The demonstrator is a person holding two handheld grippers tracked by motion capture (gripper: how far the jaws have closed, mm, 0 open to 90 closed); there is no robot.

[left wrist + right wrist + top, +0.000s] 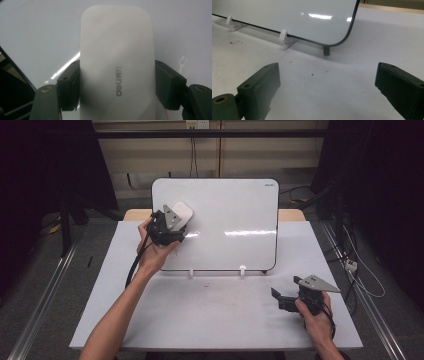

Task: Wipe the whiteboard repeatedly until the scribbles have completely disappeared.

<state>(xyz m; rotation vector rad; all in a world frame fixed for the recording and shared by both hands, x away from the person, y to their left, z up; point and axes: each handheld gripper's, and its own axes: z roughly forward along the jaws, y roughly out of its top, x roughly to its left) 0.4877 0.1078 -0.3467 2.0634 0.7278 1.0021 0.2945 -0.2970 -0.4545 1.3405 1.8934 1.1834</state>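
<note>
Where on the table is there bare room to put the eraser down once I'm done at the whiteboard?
The widest bare patch is the table in front of the whiteboard, between your two forearms. The strip left of the left gripper, which is shut on the eraser, is bare too. It is tighter by the board's white feet and around the open right gripper.

whiteboard: 1, propped upright mid-frame | white clip feet: 2 counted along its bottom edge | eraser: 1, seen at upper left of the board | grippers: 2, left gripper and right gripper | table: 1
</note>
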